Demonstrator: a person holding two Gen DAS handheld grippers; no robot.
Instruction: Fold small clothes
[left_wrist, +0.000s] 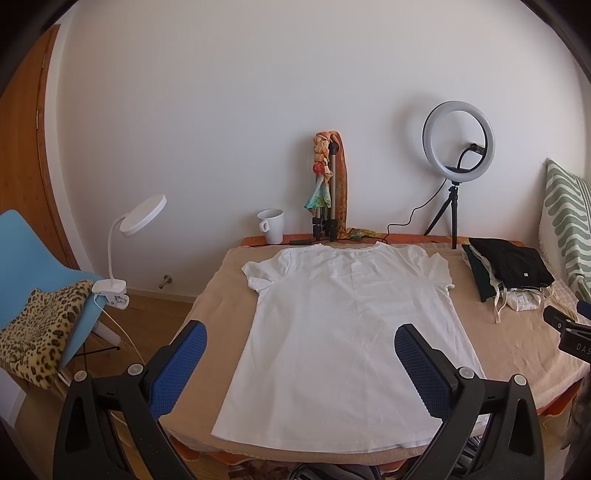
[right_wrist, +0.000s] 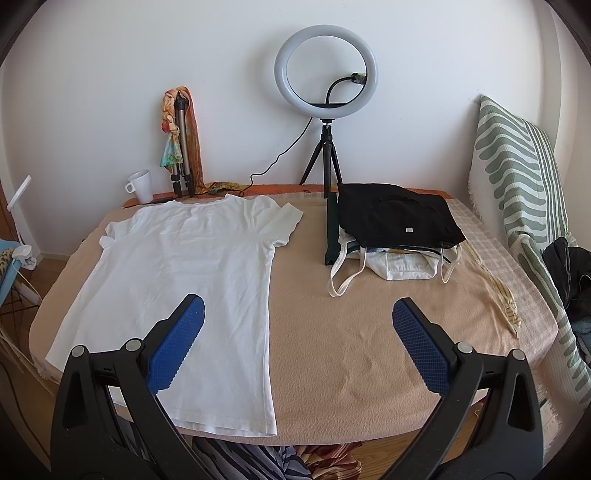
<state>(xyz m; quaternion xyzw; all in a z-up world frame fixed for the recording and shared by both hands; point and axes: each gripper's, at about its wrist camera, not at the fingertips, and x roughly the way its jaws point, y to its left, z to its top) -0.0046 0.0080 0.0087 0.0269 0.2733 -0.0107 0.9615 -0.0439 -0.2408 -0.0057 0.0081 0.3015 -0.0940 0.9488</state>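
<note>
Left wrist view: letters "DAS" read on black part of right gripper (left_wrist: 565, 328) at right edge; rest cut off. Small white tag seen on black garment (right_wrist: 399, 221), writing too small to read. One white T-shirt (left_wrist: 347, 332) laid flat on beige-covered bench (right_wrist: 351, 332), neck toward wall. One pile of clothes beside it at right, topped by black garment. One white mug (left_wrist: 272, 225), one ring light (right_wrist: 326, 66), one folded tripod (right_wrist: 181, 147) lined along wall. Left gripper (left_wrist: 300, 354) held above hem, jaws apart, nothing gripped. Right gripper jaws likewise apart over bare cover.
</note>
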